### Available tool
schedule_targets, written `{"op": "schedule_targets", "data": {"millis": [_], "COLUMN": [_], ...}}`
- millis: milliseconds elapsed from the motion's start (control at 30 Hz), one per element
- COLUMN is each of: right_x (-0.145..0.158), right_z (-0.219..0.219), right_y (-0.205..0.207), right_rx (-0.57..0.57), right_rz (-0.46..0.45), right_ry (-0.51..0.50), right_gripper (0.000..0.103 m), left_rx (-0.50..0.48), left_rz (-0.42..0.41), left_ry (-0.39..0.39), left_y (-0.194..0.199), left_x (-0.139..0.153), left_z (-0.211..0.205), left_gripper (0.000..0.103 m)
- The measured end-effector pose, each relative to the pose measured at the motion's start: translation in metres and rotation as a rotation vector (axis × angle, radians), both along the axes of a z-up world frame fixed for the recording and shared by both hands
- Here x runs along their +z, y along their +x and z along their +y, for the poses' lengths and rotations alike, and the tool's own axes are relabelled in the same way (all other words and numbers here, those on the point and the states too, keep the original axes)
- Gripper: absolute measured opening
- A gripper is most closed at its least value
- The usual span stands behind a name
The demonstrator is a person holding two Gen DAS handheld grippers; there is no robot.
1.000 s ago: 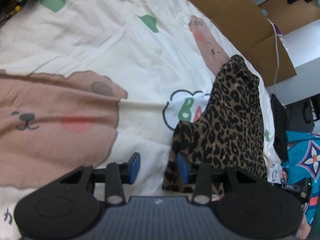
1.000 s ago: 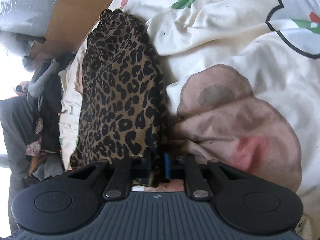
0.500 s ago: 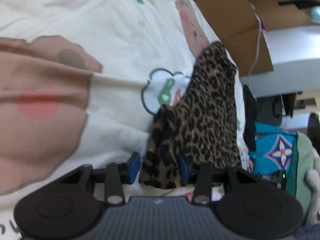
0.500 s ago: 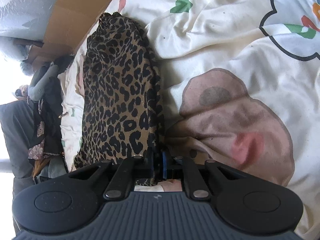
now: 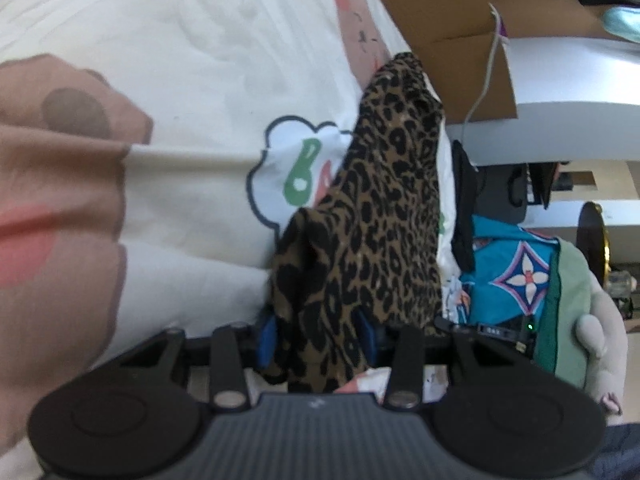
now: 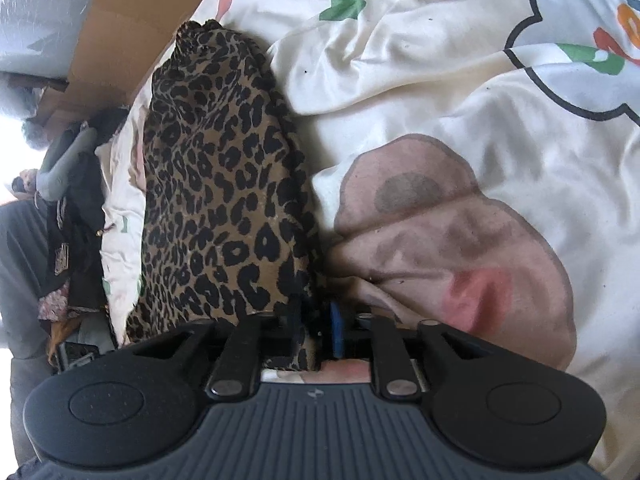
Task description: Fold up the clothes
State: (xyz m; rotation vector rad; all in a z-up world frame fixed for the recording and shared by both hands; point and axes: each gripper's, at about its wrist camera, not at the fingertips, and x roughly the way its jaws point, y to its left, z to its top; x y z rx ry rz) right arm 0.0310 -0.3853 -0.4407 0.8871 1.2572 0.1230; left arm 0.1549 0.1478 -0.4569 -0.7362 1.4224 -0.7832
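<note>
A: Where is the garment right now?

B: The leopard-print cloth (image 5: 384, 216) lies in a long strip on the cream bedspread (image 5: 192, 128), running away from both cameras toward the cardboard box (image 5: 448, 28). Its near end is lifted off the bed.

A: Who has hold of it?

B: The right gripper (image 6: 316, 336) has its blue pads nearly together, pinching the dark edge of the near end. The left gripper (image 5: 316, 336) stands wider: cloth hangs between its blue pads and both seem to touch it, but I cannot tell whether it is truly clamped or just closing in.

A: So which step is this?

B: I judge it as taking up the near end by two corners, ready for a fold along the length. The cloth is already narrow, as if folded once sideways.

A: And the next move?

B: The left side needs a firm pinch first. Then both ends should rise together and travel forward, laying the near edge over the far end by the box, kept level so the strip does not twist.

A: Anything in the way?

B: A blue patterned fabric (image 5: 516, 264) and a black garment (image 5: 464, 204) hang at the bed's edge beside the strip; best to keep clear of them.
</note>
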Motion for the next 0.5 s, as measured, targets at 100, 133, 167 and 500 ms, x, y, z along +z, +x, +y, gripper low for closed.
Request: {"op": "schedule_targets", "data": {"millis": [100, 133, 167, 500], "right_x": [-0.003, -0.005, -0.006, -0.011], "right_z": [-0.001, -0.001, -0.002, -0.003], "right_y": [0.001, 0.001, 0.003, 0.011], "right_rx": [-0.005, -0.009, -0.013, -0.054], "right_rz": [-0.009, -0.008, -0.009, -0.042], "right_ry": [-0.005, -0.001, 0.005, 0.075], "right_gripper": [0.041, 0.041, 0.042, 0.048], "left_rx": [0.034, 0.033, 0.028, 0.045], "left_rz": [0.002, -0.001, -0.005, -0.027], "left_ry": [-0.040, -0.042, -0.040, -0.023], "left_y": [0.001, 0.003, 0.005, 0.026], "left_x": [0.004, 0.005, 0.006, -0.002], "left_z": [0.006, 0.005, 0.003, -0.016], "left_gripper": [0.037, 0.037, 0.037, 0.042]}}
